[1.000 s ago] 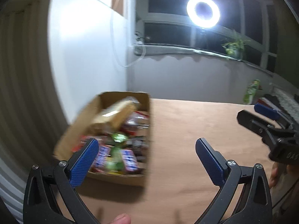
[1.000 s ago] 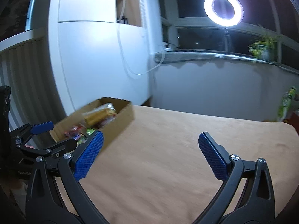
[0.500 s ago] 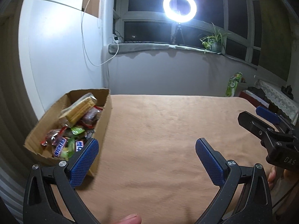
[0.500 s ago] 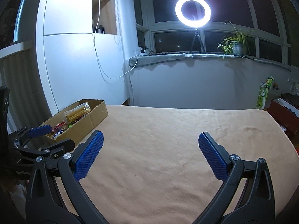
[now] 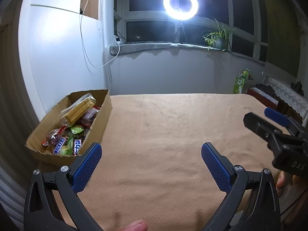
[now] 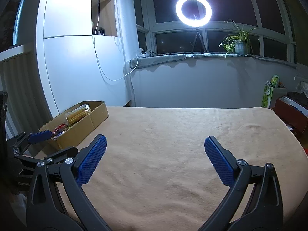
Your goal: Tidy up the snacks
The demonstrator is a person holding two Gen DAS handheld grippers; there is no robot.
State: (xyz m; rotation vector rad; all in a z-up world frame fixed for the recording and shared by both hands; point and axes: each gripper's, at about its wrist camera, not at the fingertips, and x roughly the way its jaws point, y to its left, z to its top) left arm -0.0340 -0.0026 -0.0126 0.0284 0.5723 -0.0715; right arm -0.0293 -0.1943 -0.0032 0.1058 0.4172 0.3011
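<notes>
A cardboard box full of snacks stands at the left edge of the tan blanket-covered table. In it lie a pack of yellow wafers, a Snickers bar and several other wrappers. The box also shows in the right wrist view. My left gripper is open and empty, just right of the box's near corner. My right gripper is open and empty above the table's middle. It shows at the right edge of the left wrist view.
A ring light on a tripod and a potted plant stand on the windowsill behind the table. A white cabinet stands behind the box. A green package and a red box lie beyond the table's right edge.
Both views have swung so the box sits further left and smaller. Both grippers have drawn back from the box and levelled out. Both stay open and empty.
</notes>
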